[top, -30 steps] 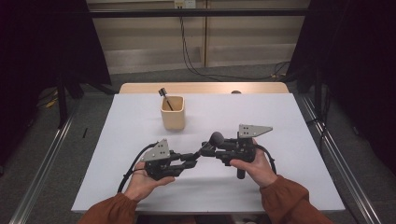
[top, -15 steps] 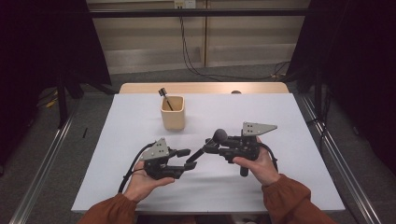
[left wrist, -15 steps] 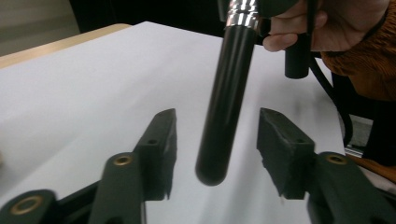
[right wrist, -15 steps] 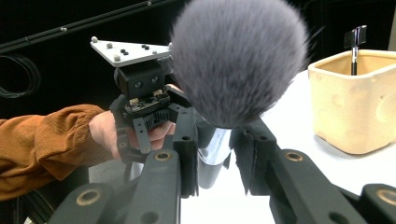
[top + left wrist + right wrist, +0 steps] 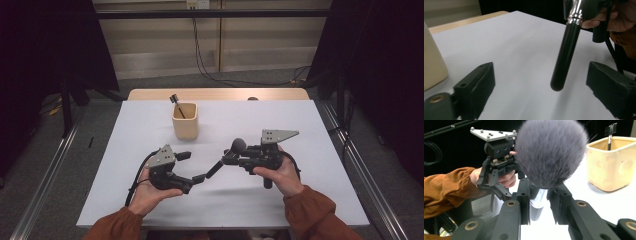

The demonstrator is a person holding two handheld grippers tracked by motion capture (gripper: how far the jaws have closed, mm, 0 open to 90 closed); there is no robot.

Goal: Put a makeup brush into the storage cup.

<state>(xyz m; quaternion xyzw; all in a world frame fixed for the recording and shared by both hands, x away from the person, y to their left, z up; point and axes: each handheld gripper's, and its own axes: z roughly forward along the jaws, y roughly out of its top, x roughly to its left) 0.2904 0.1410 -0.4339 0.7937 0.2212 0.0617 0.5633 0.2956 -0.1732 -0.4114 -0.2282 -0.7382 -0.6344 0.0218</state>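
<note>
Over a white table (image 5: 300,125), the left gripper (image 5: 192,167) sits at the left with its jaws spread wide, having just been opening; the black handle of a makeup brush (image 5: 565,53) hangs between them, touching neither pad. To its right, the right gripper (image 5: 231,157) pinches the brush at its silver collar, the fluffy grey head above the jaws. A beige cup (image 5: 185,121) stands farther back.
</note>
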